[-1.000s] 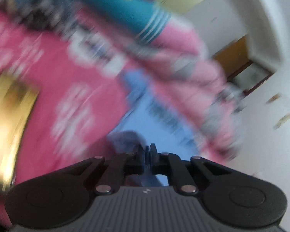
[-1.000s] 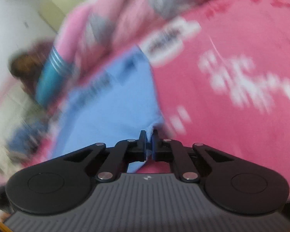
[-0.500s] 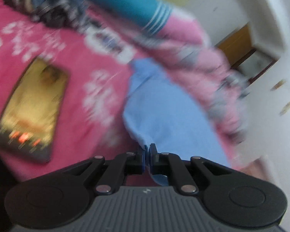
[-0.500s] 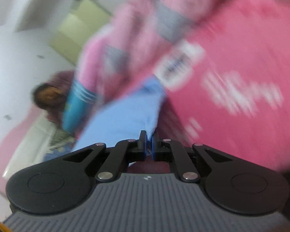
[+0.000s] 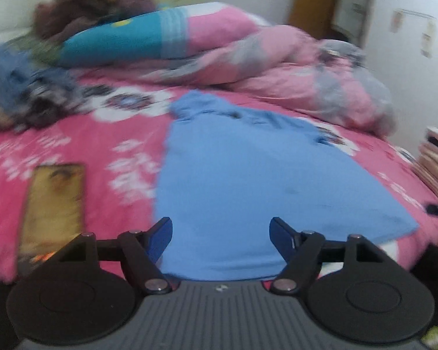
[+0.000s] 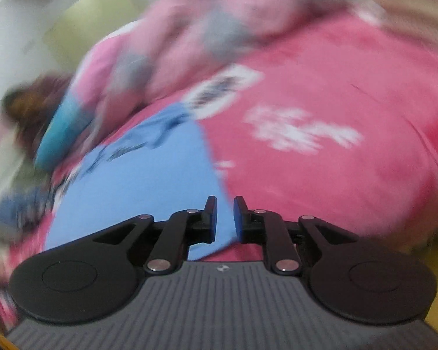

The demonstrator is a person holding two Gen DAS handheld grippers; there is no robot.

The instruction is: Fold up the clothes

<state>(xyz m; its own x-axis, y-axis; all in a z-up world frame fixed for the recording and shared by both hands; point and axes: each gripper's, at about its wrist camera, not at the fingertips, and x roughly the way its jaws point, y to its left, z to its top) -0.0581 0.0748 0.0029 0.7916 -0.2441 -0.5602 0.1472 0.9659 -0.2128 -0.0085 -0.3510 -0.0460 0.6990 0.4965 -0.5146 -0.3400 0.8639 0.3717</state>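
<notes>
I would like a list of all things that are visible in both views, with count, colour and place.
blue garment: 1, light blue, spread flat on the bed, centre
bed sheet: 1, pink with white pattern, under the garment
quilt: 1, pink and grey, bunched at the far side
pillow: 1, teal and pink, far left on the bed
phone: 1, lit yellowish screen, on the sheet, left
dark clothes: blurred pile, blue and dark, far left
door: 1, brown, back wall
left claw: black, open, above the garment's near edge
right claw: black, slightly open, at the garment's right edge
</notes>
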